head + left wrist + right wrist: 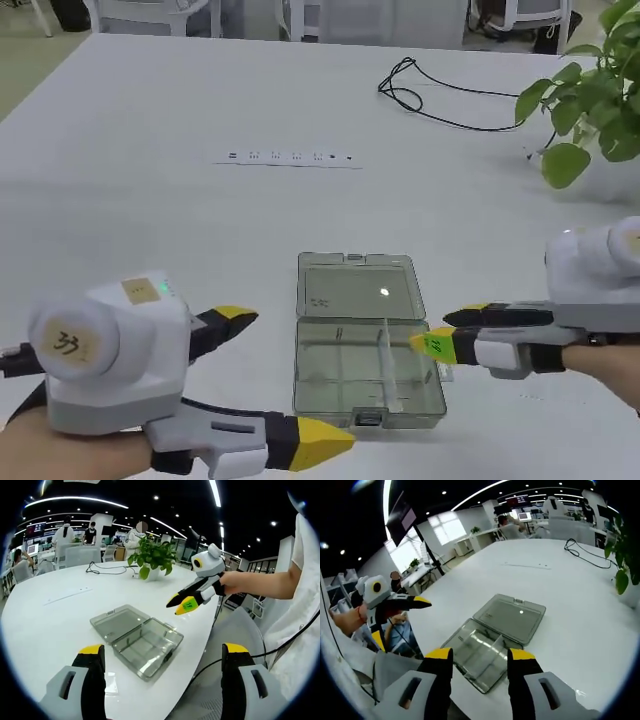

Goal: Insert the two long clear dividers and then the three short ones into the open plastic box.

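- One broad white table [150,200], smooth and matte, bearing everything else.
- One leafy green plant [590,100] at the far right edge, with broad oval leaves.
- One open box [330,380] of clear grey-tinted plastic, rectangular with rounded corners, lying near the front of the table between the two grippers. Lid folded back flat on the far side, latch on the near side. Long side of the base running left to right across the person, and the opened-out whole stretching away from them. Same box in the left gripper view [140,640] and in the right gripper view [475,645].
- Left gripper [280,380], white and grey body with black jaws tipped in yellow, held low to the left of the box. Jaws spread wide, nothing between them, also spread wide in its own view [162,652].
- Right gripper [445,330], same build, with a green sticker on one yellow tip. Tips just at the right edge of the box's base, jaws apart by a lesser gap and empty, likewise in its own view [480,655].
- One flat white power strip [290,157], long and thin, lying crosswise well beyond the box.
- One thin black cable [410,90] looped at the far side, near the plant.
- One clear divider [385,360], a thin stiff strip standing upright in the base, running from the hinge side to the latch side.
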`<state>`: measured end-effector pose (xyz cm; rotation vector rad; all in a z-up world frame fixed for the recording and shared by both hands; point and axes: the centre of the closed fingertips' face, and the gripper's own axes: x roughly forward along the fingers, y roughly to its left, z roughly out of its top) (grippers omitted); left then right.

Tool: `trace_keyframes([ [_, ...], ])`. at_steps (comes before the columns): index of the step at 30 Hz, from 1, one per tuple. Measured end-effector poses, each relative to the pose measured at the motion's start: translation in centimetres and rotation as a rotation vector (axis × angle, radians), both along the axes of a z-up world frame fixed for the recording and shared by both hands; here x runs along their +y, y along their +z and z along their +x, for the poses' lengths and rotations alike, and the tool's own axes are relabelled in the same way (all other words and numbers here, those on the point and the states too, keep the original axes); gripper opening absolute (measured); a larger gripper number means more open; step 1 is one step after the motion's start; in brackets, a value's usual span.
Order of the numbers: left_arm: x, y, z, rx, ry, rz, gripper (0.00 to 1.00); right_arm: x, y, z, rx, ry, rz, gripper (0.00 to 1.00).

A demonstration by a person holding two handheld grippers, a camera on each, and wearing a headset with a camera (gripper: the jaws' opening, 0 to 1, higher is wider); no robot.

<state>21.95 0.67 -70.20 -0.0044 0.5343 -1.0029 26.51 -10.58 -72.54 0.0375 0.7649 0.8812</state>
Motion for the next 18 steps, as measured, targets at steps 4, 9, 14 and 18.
trace_keyframes([
  [4,0.3,0.0,0.0,0.001,0.015,0.006,0.99,-0.4,0.4,-0.7,-0.017,0.033,0.013,0.51],
  [9,1.0,0.2,0.2,-0.004,0.048,0.009,0.99,-1.4,0.6,-1.3,-0.072,0.088,0.011,0.57],
  [14,1.8,-0.2,0.4,0.002,0.074,0.026,0.99,-2.4,0.8,-1.9,-0.118,0.134,0.027,0.61],
  [18,2.9,-1.2,0.7,0.015,0.097,0.056,0.98,-3.3,0.7,-2.5,-0.163,0.163,0.027,0.67],
])
